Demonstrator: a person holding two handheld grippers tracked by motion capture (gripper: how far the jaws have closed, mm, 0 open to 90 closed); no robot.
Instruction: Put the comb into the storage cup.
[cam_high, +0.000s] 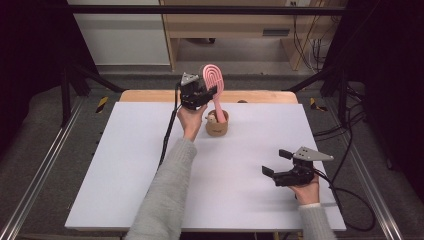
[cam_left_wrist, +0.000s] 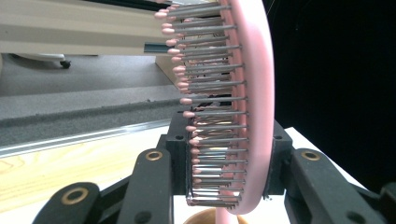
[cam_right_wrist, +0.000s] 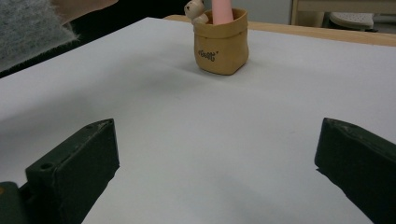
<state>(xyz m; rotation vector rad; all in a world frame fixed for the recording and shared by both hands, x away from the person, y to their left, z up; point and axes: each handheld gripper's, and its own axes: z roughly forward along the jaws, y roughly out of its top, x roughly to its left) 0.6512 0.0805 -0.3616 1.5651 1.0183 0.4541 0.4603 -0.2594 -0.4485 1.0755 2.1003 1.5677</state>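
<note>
Pinching the pink hairbrush by its head in my left claw, I have its handle standing in the small brown pot, letting go remains, while my right claw rests spread

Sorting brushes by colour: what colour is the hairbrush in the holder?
Pink hairbrush, with grey pins tipped pink; the left gripper view shows it best.

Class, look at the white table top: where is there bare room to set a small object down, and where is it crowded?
Free: the near left of the white board, beside the sleeve, and the middle strip between the brown holder and the right hand-held gripper. Crowded: the far middle, where the left hand-held gripper clamps the pink hairbrush standing in the holder.
</note>
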